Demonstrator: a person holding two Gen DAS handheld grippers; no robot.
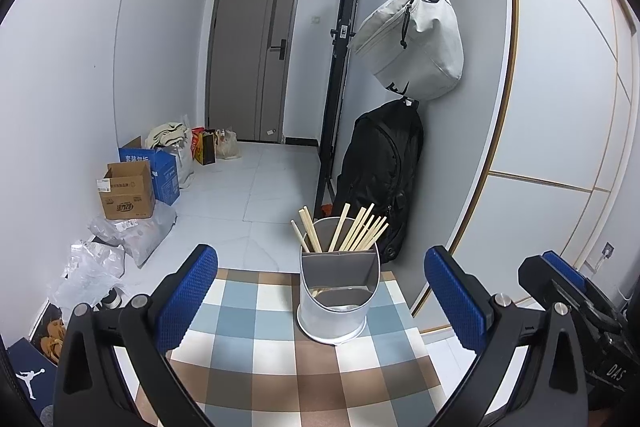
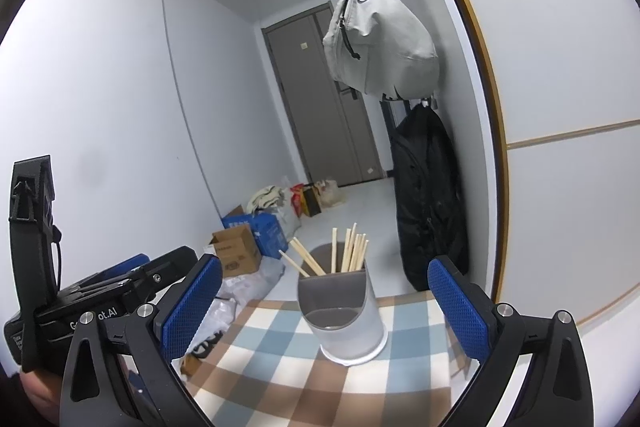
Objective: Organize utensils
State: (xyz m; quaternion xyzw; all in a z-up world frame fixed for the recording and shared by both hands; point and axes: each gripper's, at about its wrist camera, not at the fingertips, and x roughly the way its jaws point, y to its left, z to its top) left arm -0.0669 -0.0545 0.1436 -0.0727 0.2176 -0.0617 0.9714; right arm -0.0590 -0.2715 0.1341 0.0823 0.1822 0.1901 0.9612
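Observation:
A white two-part utensil holder (image 1: pixel 338 297) stands on the checked tablecloth (image 1: pixel 256 359) near the table's far edge. Several wooden chopsticks (image 1: pixel 352 229) stand in its rear compartment; the front compartment looks empty. My left gripper (image 1: pixel 324 301) is open and empty, its blue pads (image 1: pixel 188 297) on either side of the holder, short of it. In the right wrist view the holder (image 2: pixel 344 315) with the chopsticks (image 2: pixel 348 253) stands ahead of my right gripper (image 2: pixel 326 307), which is open and empty. The left gripper's body (image 2: pixel 112 295) shows at the left there.
Beyond the table is a tiled floor with cardboard boxes (image 1: pixel 128 191) and plastic bags (image 1: pixel 120 239) along the left wall. A black backpack (image 1: pixel 380 183) and a grey bag (image 1: pixel 416 39) hang on the right wall. A grey door (image 1: pixel 252 59) is at the far end.

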